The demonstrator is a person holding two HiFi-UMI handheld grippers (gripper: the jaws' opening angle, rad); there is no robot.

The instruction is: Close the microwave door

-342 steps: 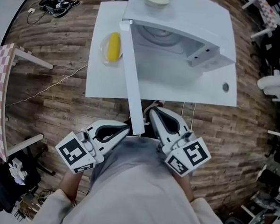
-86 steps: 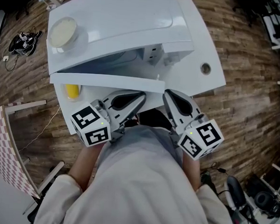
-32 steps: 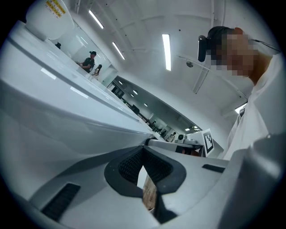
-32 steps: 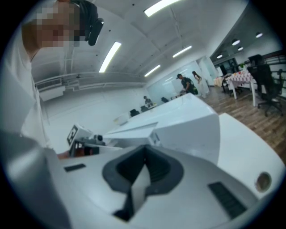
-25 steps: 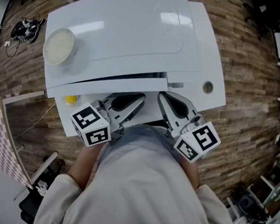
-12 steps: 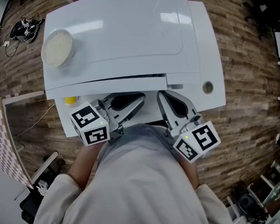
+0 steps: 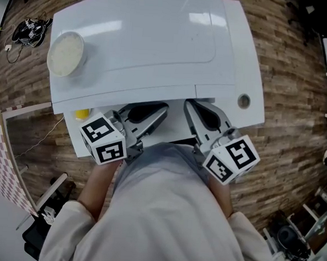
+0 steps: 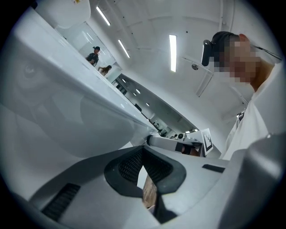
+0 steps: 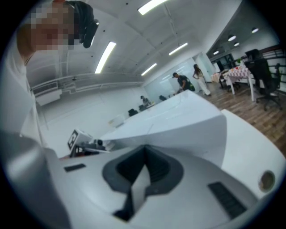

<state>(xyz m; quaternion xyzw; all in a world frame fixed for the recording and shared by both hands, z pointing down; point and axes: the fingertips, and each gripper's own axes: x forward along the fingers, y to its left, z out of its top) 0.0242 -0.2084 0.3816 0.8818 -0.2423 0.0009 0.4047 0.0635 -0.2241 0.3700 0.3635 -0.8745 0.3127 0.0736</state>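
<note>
At ten o'clock, on the microwave [image 7: 152, 38] roof: a pale bowl [image 7: 65, 53] sits loose.
Yellow thing [image 7: 82, 114]: eight o'clock, half hidden under the microwave's front edge, on the table [image 7: 252, 72].
Left gripper [image 7: 165, 107]: near six o'clock, jaws pinched together on nothing, tips close to the door.
Door [image 8: 67, 112]: looks flush with the front, so probably closed; I cannot tell whether it has latched.
Right gripper [image 7: 188, 103]: just beside the left one, jaws likewise together and empty.
Risk: a hard last shove could slide the microwave back or jolt the bowl; too soft a push may leave the door ajar.
</note>
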